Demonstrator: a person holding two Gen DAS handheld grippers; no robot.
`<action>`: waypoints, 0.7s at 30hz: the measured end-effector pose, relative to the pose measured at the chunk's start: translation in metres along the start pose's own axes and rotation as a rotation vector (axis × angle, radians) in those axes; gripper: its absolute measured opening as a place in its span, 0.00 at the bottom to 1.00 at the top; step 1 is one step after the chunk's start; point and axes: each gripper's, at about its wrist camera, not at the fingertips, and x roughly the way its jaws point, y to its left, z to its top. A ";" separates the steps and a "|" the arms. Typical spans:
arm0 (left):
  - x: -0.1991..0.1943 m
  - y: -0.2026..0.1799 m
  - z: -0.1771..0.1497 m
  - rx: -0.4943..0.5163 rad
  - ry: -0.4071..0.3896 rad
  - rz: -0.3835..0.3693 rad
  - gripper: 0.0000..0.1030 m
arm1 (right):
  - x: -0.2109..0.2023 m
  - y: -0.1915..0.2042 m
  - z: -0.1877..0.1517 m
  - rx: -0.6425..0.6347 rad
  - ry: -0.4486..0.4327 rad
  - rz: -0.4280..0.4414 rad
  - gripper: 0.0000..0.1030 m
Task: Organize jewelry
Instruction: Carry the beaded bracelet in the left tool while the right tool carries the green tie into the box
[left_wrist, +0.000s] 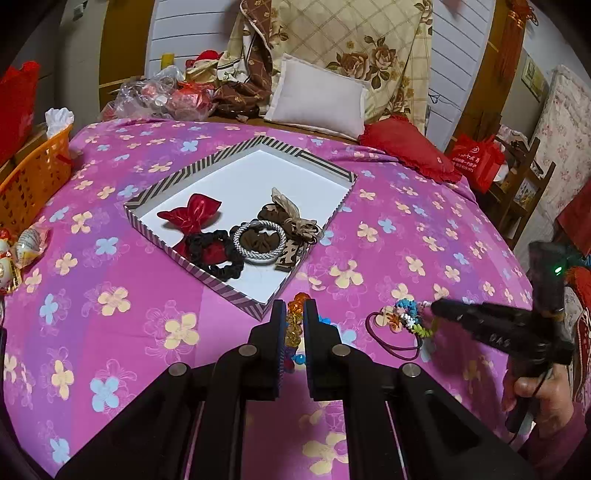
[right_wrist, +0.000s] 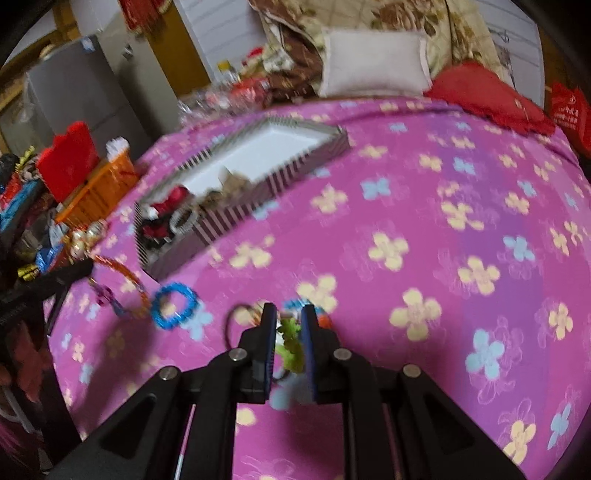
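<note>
A striped-rim white tray (left_wrist: 207, 164) lies on the pink flowered bedspread and holds a red bow (left_wrist: 192, 214), a black scrunchie (left_wrist: 218, 254), a silver bangle (left_wrist: 258, 240) and a brown bow (left_wrist: 291, 221). My left gripper (left_wrist: 295, 314) is shut on an orange beaded bracelet (left_wrist: 297, 306) just in front of the tray's near corner. My right gripper (right_wrist: 288, 317) is shut on a multicoloured beaded hair tie (right_wrist: 290, 338), which also shows in the left wrist view (left_wrist: 410, 317) with its dark elastic loop (left_wrist: 391, 339) on the bedspread. A blue beaded bracelet (right_wrist: 173, 304) lies to its left.
An orange basket (left_wrist: 33, 181) stands at the bed's left edge, with small figurines (left_wrist: 14, 258) beside it. Pillows (left_wrist: 317, 96) and a red cushion (left_wrist: 410, 147) lie behind the tray. A red bag (left_wrist: 476, 158) and a shelf stand off the right side.
</note>
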 end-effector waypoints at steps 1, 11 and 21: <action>0.000 0.000 0.000 0.001 0.001 0.002 0.00 | 0.003 -0.001 -0.003 0.002 0.012 -0.002 0.15; 0.000 0.000 0.000 0.001 0.000 0.000 0.00 | 0.024 0.000 -0.010 -0.019 0.039 -0.037 0.44; -0.001 0.002 0.005 -0.019 0.002 -0.008 0.00 | 0.002 0.007 -0.002 -0.032 -0.037 0.027 0.06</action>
